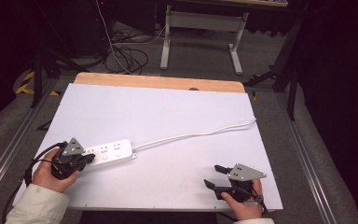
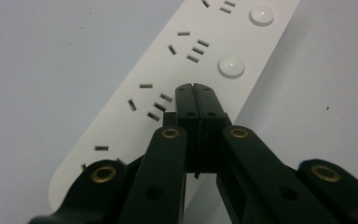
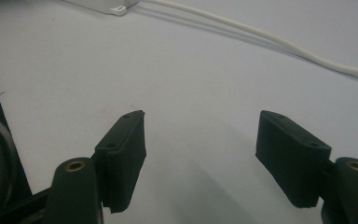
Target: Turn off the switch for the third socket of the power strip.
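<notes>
Closest to the camera, bottom left, a cream-sleeved hand [image 1: 51,175] holds the left hand-held gripper [image 1: 91,158], matte black plastic with brass-looking rivets and a grey three-cornered plate on top. Its jaws are pressed flat together, nothing between them, tips sitting over the near end of the power strip [image 2: 186,79]. That strip is a long, smooth white bar with rounded ends, rows of little slot openings and round glossy buttons, lying flat on the white bench [image 1: 168,112] at left of centre. A thin white cord [image 1: 200,134] snakes off its far end toward the right edge. Over at bottom right, the right hand-held gripper [image 3: 200,154] has its blocky ribbed pads [image 3: 126,154] spread wide apart above bare bench, well away from the strip.
</notes>
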### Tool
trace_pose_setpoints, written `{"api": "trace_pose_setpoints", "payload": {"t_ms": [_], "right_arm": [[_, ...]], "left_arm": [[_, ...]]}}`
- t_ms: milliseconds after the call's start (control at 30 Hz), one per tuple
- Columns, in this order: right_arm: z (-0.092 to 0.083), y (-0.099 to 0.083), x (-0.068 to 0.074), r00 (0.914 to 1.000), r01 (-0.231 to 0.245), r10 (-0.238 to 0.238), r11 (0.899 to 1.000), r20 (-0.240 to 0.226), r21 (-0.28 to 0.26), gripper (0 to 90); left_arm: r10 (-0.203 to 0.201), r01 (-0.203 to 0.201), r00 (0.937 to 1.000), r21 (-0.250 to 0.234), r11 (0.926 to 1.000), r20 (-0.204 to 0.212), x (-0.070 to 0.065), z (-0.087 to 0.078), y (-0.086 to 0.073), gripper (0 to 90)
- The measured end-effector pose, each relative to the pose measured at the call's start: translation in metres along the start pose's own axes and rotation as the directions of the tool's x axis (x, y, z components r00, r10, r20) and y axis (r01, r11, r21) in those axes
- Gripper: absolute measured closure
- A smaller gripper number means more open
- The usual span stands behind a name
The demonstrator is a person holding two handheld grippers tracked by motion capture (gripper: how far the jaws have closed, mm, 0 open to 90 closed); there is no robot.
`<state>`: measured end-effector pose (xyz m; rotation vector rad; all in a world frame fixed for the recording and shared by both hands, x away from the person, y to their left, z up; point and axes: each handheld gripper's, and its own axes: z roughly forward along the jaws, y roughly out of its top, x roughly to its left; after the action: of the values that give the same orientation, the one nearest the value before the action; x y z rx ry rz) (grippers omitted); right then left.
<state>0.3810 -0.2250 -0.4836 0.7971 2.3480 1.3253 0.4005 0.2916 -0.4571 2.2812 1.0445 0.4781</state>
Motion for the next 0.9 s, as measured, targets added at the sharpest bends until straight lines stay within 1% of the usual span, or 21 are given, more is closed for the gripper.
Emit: {"api": "trace_pose_setpoints", "payload": {"t_ms": [133, 267, 300, 400, 433, 500, 533, 567, 633, 667, 700, 733, 767, 833, 900], "right_arm": [[0.000, 0.000, 0.000, 1.0000, 0.001, -0.001, 1.000, 0.000, 0.000, 33.1], [0.000, 0.000, 0.000, 1.0000, 0.001, -0.001, 1.000, 0.003, 0.000, 33.1], [0.000, 0.000, 0.000, 1.0000, 0.001, -0.001, 1.000, 0.003, 0.000, 33.1], [0.000, 0.000, 0.000, 1.0000, -0.002, 0.002, 1.000, 0.004, 0.002, 33.1], [0.000, 0.000, 0.000, 1.0000, -0.001, 0.001, 1.000, 0.004, 0.001, 33.1], [0.000, 0.000, 0.000, 1.0000, 0.000, 0.000, 1.000, 0.005, 0.001, 33.1], [0.000, 0.000, 0.000, 1.0000, 0.000, 0.000, 1.000, 0.005, 0.001, 33.1], [-0.001, 0.000, 0.000, 1.0000, 0.001, -0.001, 1.000, 0.006, 0.000, 33.1], [-0.001, 0.000, 0.000, 1.0000, 0.002, -0.002, 1.000, 0.007, -0.002, 33.1], [-0.001, 0.000, 0.000, 1.0000, 0.002, -0.002, 1.000, 0.007, -0.002, 33.1], [-0.001, 0.000, 0.000, 1.0000, 0.002, -0.002, 1.000, 0.007, -0.002, 33.1], [-0.001, 0.000, 0.000, 1.0000, 0.001, -0.001, 1.000, 0.007, -0.001, 33.1], [-0.001, 0.000, 0.000, 1.0000, 0.001, -0.001, 1.000, 0.008, -0.002, 33.1], [-0.001, 0.000, 0.000, 1.0000, 0.001, -0.001, 1.000, 0.008, -0.002, 33.1], [-0.001, 0.000, 0.000, 1.0000, 0.002, -0.002, 1.000, 0.008, -0.003, 33.1]], "left_arm": [[0.001, -0.001, 1.0000, -0.004, 1.0000, -0.005, 0.001, 0.000, 0.000, 90.0], [0.004, -0.004, 0.9999, 0.006, 1.0000, -0.013, -0.001, 0.000, 0.002, 90.0], [0.018, -0.018, 0.9995, 0.013, 0.9998, -0.025, -0.002, 0.000, 0.003, 90.0], [0.027, -0.026, 0.9987, 0.026, 0.9993, -0.044, -0.006, 0.000, 0.005, 90.0], [0.025, -0.025, 0.9991, 0.010, 0.9996, -0.035, -0.005, -0.003, 0.005, 90.0], [0.024, -0.023, 0.9993, 0.006, 0.9997, -0.030, -0.005, -0.003, 0.005, 90.0], [0.010, -0.010, 0.9995, 0.001, 0.9999, -0.029, -0.004, -0.004, 0.004, 90.0], [0.000, 0.000, 0.9998, -0.006, 1.0000, -0.018, -0.004, -0.005, 0.003, 89.8], [-0.017, 0.017, 0.9999, -0.045, 0.9988, 0.000, -0.003, -0.009, 0.003, 89.7], [-0.014, 0.013, 0.9999, -0.066, 0.9978, -0.010, -0.003, -0.012, 0.004, 89.7], [-0.017, 0.017, 0.9999, -0.078, 0.9968, 0.000, -0.003, -0.015, 0.005, 89.5], [-0.015, 0.014, 0.9999, -0.091, 0.9958, -0.005, -0.003, -0.018, 0.005, 88.1], [-0.019, 0.019, 0.9998, -0.096, 0.9952, 0.002, -0.004, -0.019, 0.006, 86.4], [-0.011, 0.010, 0.9999, -0.102, 0.9948, -0.008, -0.004, -0.021, 0.006, 86.7], [-0.018, 0.017, 0.9998, -0.107, 0.9942, -0.001, -0.005, -0.023, 0.006, 87.0]]}}
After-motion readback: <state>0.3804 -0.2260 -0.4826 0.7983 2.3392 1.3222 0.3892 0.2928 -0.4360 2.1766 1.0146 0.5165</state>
